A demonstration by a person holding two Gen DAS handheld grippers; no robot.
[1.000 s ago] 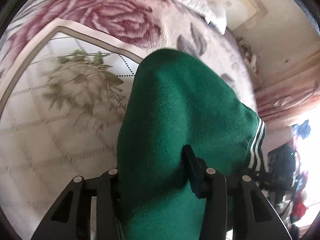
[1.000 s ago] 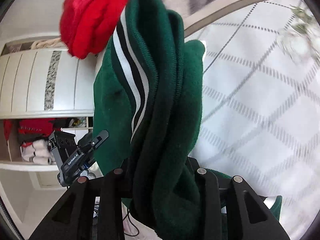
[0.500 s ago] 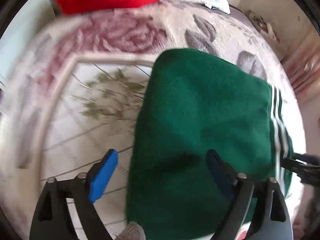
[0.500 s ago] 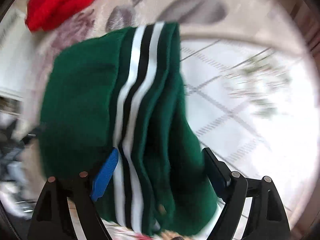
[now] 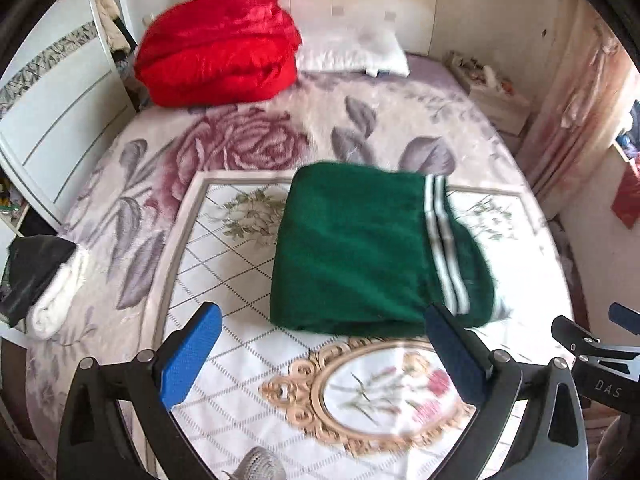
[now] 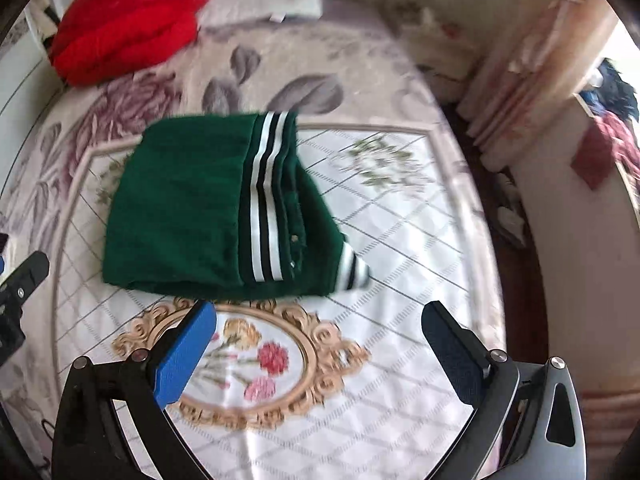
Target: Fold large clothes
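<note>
The green garment [image 5: 360, 252] lies folded into a thick block on the white patterned mat [image 5: 248, 344], which covers the near part of the floral bedspread [image 5: 240, 144]. It sits just beyond both grippers, touching neither. One green garment is in view, with one striped band across its top and what looks like a second striped cuff at its right corner, though blur makes that uncertain. At the head of the bed lie one red bundle [image 5: 218, 46] and one white pillow [image 5: 352, 50]. The left gripper [image 5: 320, 354] and the right gripper [image 6: 320, 350] both have their jaws opening, spread wide, with only mat between them.
</note>
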